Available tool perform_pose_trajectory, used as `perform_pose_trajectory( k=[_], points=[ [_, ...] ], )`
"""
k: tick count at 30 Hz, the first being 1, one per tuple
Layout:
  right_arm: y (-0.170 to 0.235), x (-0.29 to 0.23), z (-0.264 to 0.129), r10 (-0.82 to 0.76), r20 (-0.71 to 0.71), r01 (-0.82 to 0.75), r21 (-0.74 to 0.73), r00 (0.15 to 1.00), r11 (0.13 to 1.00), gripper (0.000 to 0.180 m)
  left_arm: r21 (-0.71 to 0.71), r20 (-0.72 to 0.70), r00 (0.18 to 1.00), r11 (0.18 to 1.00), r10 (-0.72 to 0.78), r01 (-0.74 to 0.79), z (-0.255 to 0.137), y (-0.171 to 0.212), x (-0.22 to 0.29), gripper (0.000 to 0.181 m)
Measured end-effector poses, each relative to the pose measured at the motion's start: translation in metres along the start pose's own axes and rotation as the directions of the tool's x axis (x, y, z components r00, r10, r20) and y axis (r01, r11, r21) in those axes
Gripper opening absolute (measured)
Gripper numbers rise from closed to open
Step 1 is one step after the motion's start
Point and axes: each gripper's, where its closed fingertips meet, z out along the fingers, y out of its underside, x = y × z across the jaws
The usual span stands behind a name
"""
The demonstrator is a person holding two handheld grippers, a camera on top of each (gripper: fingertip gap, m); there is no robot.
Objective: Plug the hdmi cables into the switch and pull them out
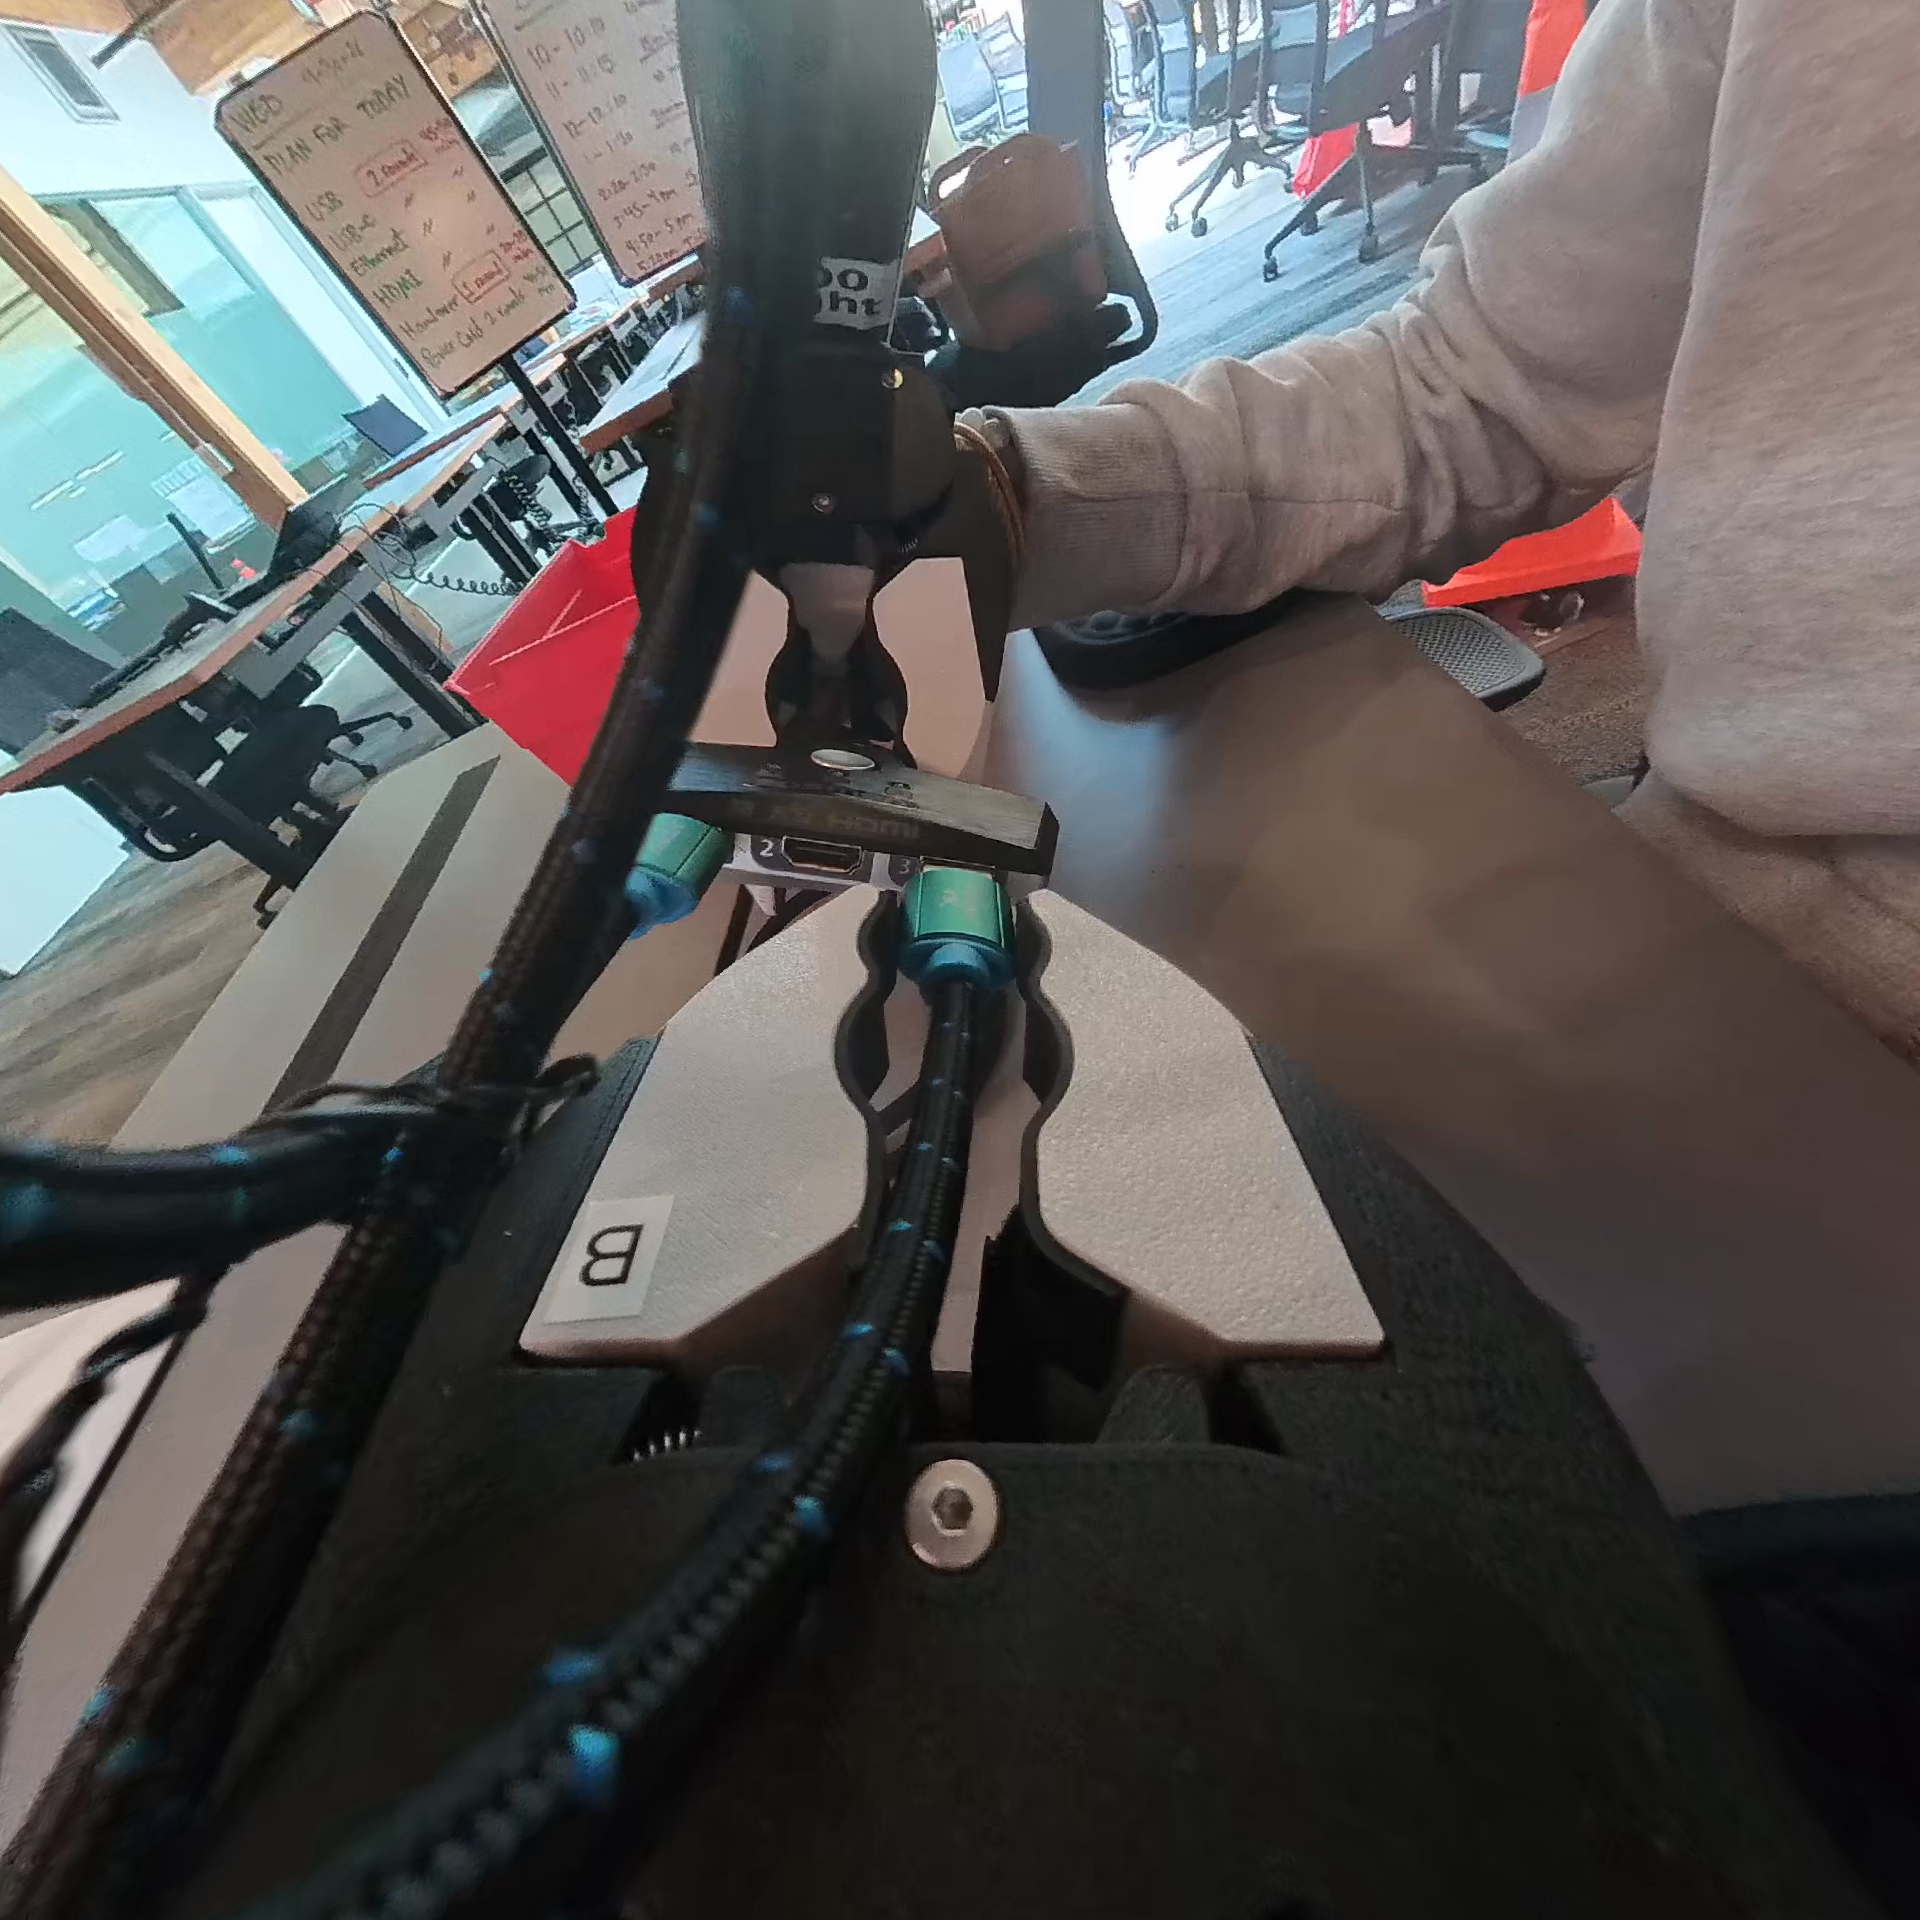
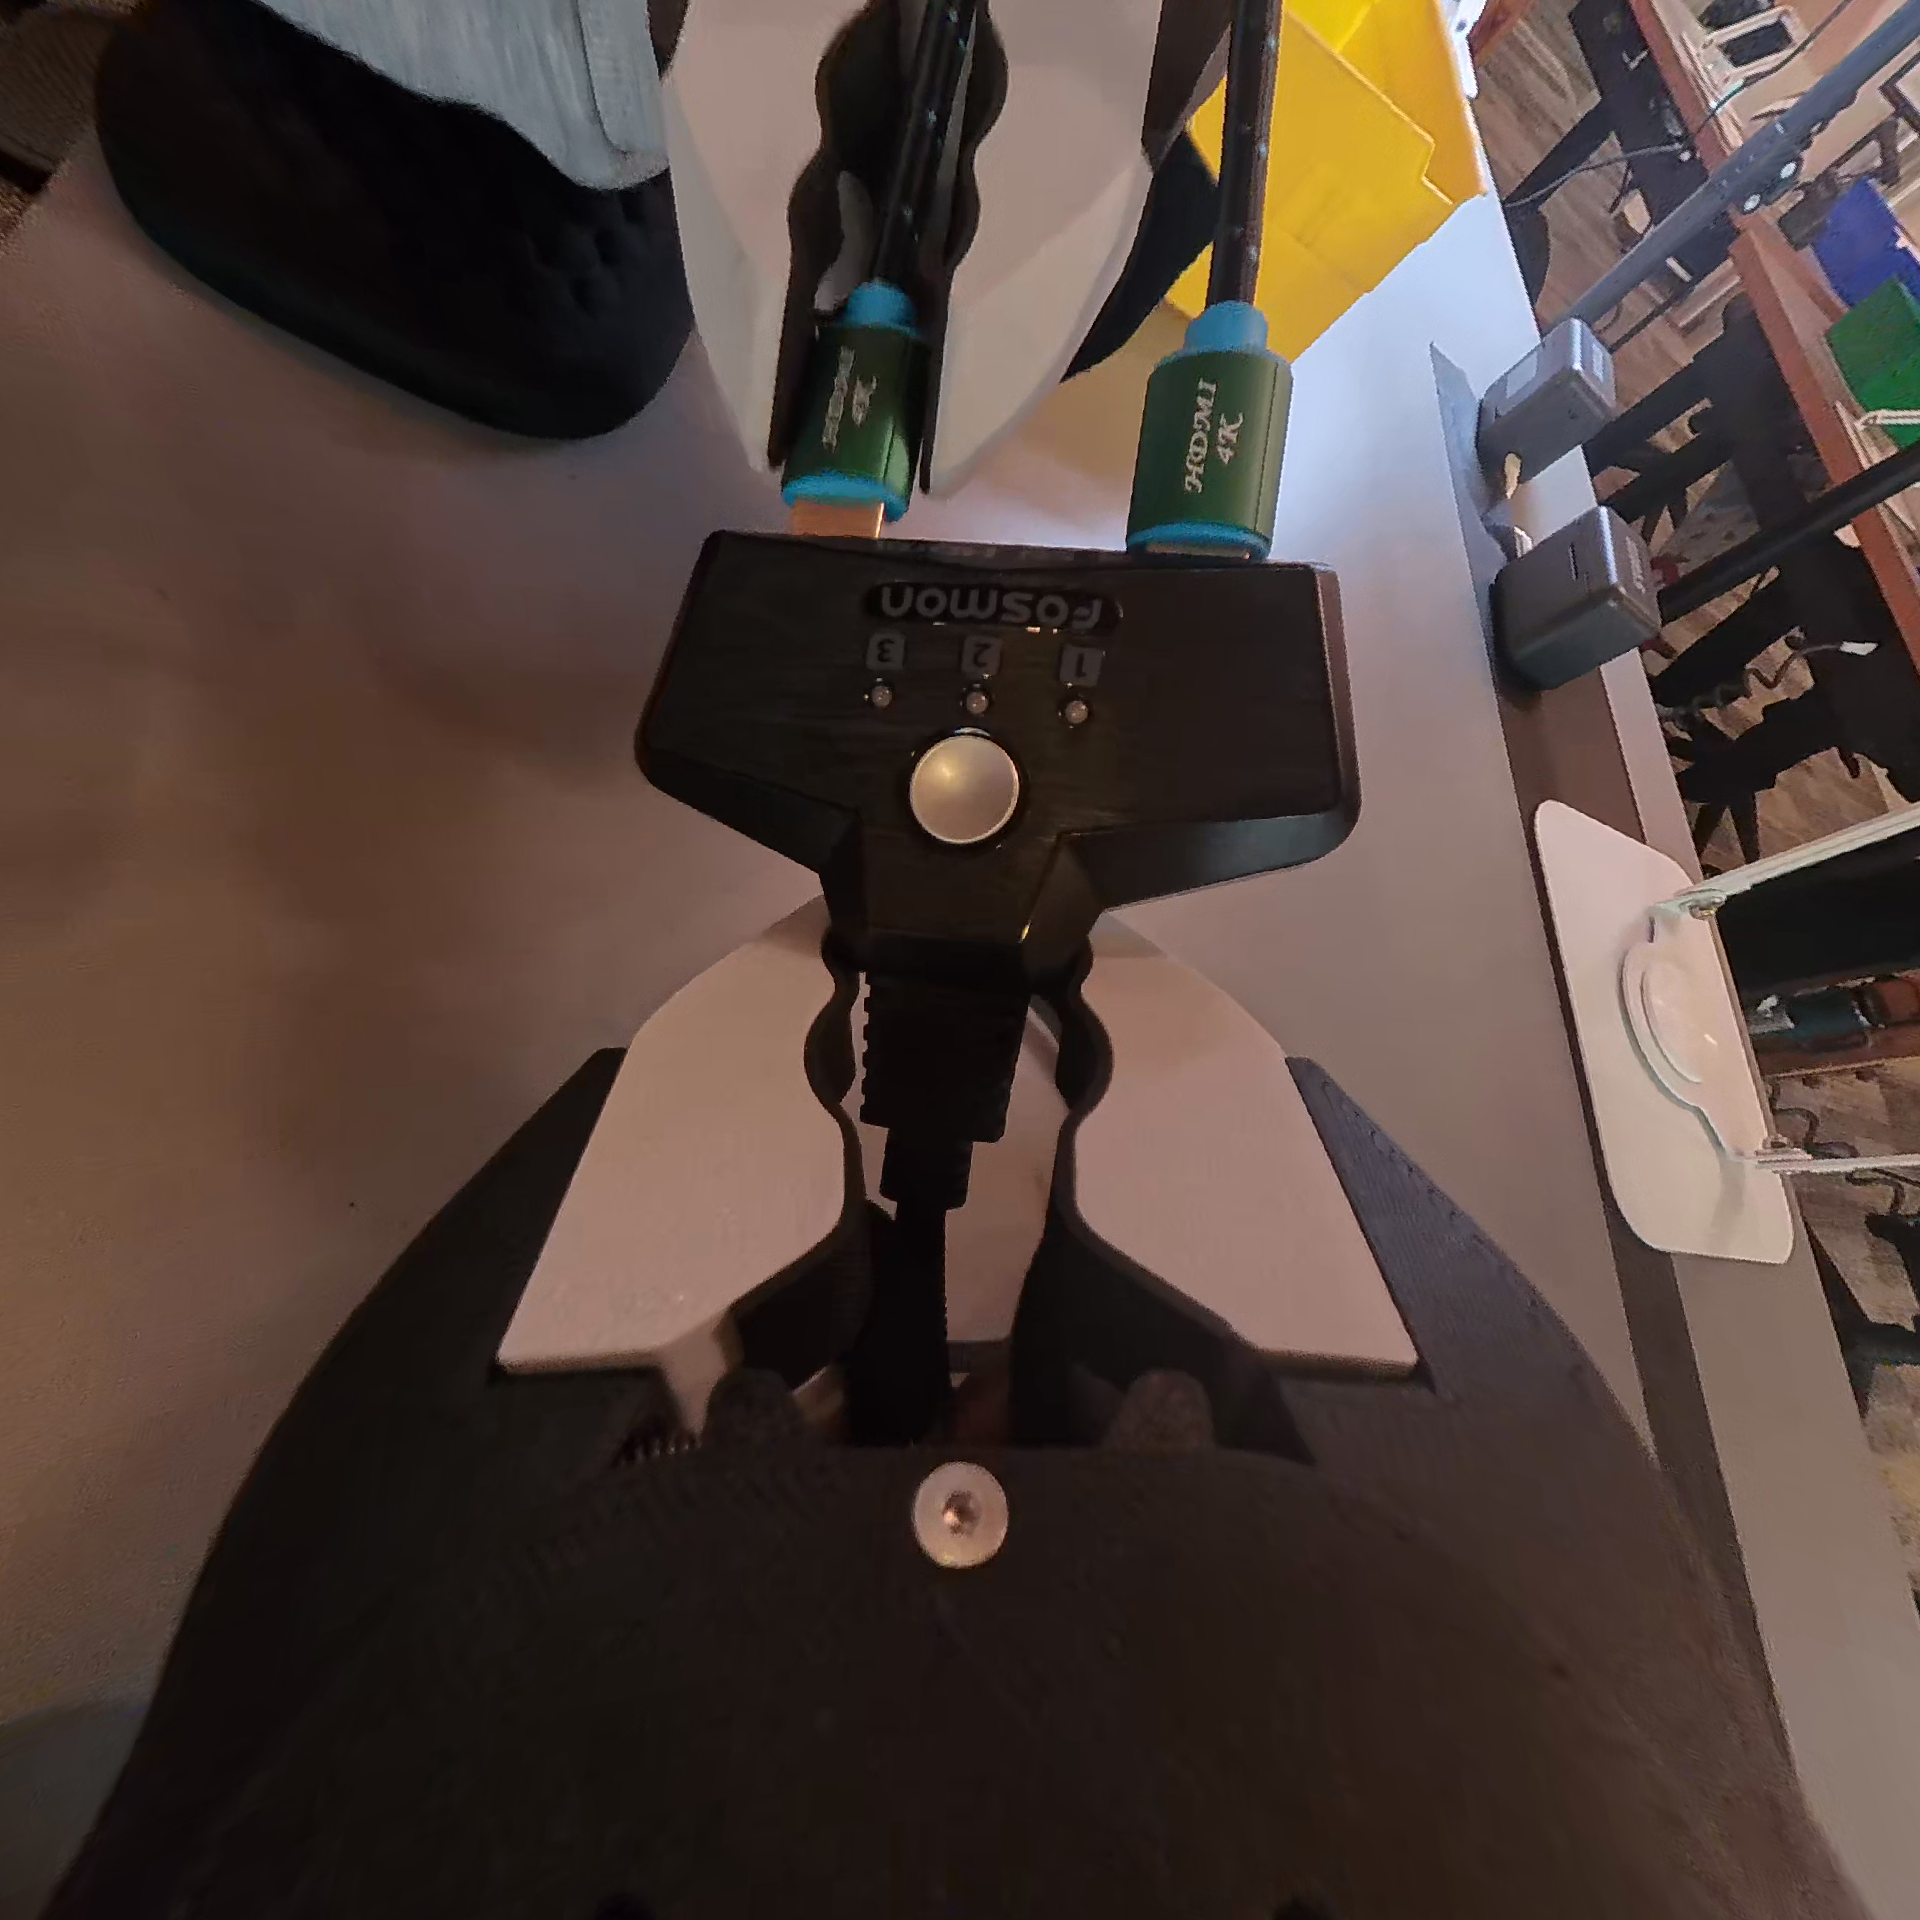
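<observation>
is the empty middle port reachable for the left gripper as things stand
Probably not yet. The left gripper is shut on a green plug at the switch; the middle port is open and unblocked, but that gripper must let go first.

In the left wrist view, a thick braided cable [image 1: 582,831] crosses close to the lens, out of focus, and covers most of the far green plug [image 1: 675,847] and the switch's [image 1: 862,800] left end. The right gripper's [image 1: 831,675] body runs off the top edge. In the right wrist view, the left gripper [image 2: 862,457] is cut off at the top, and its fingers [image 2: 987,395] hide the sides of the near plug [image 2: 847,416], whose metal tip shows, perhaps not fully seated.
</observation>
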Motion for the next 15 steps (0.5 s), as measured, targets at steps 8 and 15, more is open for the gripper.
perform_pose_trajectory(
  k=[8, 15],
  points=[
    [-0.0006, 0.0019, 0.0011, 0.018, -0.004, -0.018, -0.004, 1.000, 1.000, 0.036, 0.000, 0.017, 1.000, 1.000, 0.002, -0.002, 0.0026, 0.0021, -0.0009, 0.021],
    [0.0066, 0.0072, 0.0042, 0.047, -0.032, -0.049, -0.048, 0.998, 0.998, 0.038, -0.031, 0.057, 0.998, 0.999, 0.029, -0.027, 0.0087, 0.0078, -0.0048, 0.021]
  ],
)
